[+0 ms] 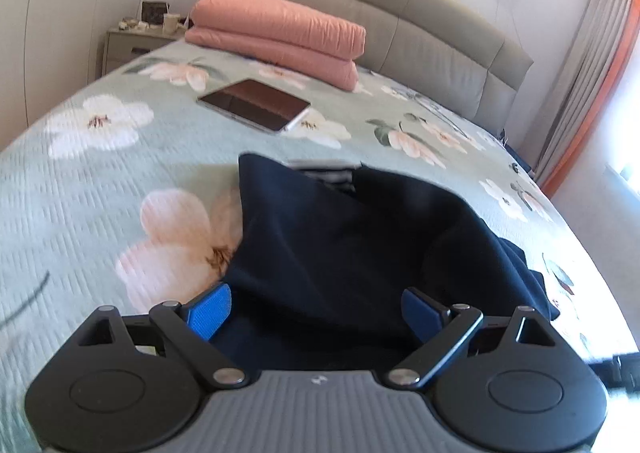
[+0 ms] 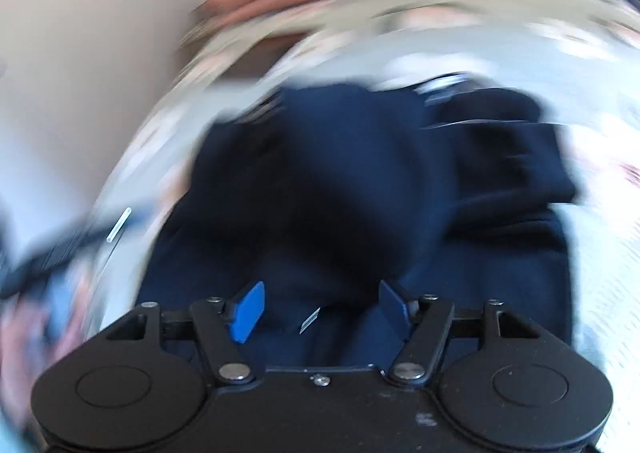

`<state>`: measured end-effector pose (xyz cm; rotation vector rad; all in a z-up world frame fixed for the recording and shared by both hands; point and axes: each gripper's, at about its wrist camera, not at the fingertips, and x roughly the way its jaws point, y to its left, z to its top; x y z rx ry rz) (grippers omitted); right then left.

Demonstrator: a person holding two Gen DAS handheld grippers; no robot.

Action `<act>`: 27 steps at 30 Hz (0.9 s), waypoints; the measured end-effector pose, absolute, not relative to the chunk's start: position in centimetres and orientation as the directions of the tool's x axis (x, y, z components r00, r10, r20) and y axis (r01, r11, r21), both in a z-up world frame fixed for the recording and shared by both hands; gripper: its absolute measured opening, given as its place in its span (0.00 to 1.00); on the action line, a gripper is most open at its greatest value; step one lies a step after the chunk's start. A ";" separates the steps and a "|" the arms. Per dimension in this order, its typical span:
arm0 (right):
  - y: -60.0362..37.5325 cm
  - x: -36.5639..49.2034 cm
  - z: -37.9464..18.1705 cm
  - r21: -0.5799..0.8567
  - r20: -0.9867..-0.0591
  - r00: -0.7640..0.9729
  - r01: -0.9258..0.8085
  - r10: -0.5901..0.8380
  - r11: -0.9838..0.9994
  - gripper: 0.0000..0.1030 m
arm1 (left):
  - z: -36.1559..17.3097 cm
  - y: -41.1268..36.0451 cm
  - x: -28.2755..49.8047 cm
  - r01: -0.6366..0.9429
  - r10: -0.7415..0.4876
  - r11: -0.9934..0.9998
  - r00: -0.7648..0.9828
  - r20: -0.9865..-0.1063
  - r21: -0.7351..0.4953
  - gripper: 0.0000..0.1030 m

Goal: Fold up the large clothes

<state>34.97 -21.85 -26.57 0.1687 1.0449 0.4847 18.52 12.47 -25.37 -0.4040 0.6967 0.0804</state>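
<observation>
Navy garment (image 1: 340,253) lies bunched on the floral bedspread (image 1: 100,181), filling the lower centre of the left wrist view; a striped grey strip shows at its top edge. Folds run across it, and its right side trails toward the lower right of the frame.

Left gripper (image 1: 316,309) at bottom centre, jaws spread wide, blue pads (image 1: 210,309) apart with dark cloth showing between them. No pad presses on the fabric as far as can be seen.

Right wrist view is heavily motion-blurred. Right gripper (image 2: 320,309) at bottom centre, jaws parted, blue pads (image 2: 250,311) apart, nothing pinched. Navy cloth fills the middle of that frame beneath and beyond the pads; a small pale tag (image 2: 310,320) sits on the cloth between them.

Beyond the garment, upper centre of the left view: a dark tablet (image 1: 256,105) flat on the bedspread, and behind it a folded pink quilt (image 1: 280,33) against the padded headboard (image 1: 400,9). Nightstand (image 1: 132,45) at upper left, curtain (image 1: 580,73) at right.
</observation>
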 end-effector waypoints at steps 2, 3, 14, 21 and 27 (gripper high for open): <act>-23.5 37.4 -27.2 0.393 -0.780 0.466 -0.154 0.418 0.906 0.75 | -25.4 11.9 18.3 -0.205 -0.073 0.914 0.765 -0.640 -0.350 0.91; -24.2 38.2 -27.6 0.409 -0.775 0.488 -0.099 0.402 0.907 0.75 | -25.4 11.7 18.2 -0.206 -0.076 0.912 0.765 -0.639 -0.354 0.91; -23.0 42.4 -31.3 0.556 -0.722 0.414 -0.130 0.555 0.821 0.16 | -25.8 11.4 17.7 -0.205 -0.104 0.906 0.740 -0.665 -0.370 0.90; -22.5 40.8 -18.9 0.221 -0.632 0.658 -0.352 0.408 0.909 0.14 | -25.3 12.2 17.0 -0.228 -0.088 0.895 0.752 -0.653 -0.383 0.89; -15.5 37.0 -16.5 0.227 -0.631 0.494 -0.621 0.599 0.751 0.28 | -24.7 13.3 16.4 -0.263 -0.068 0.874 0.767 -0.638 -0.409 0.89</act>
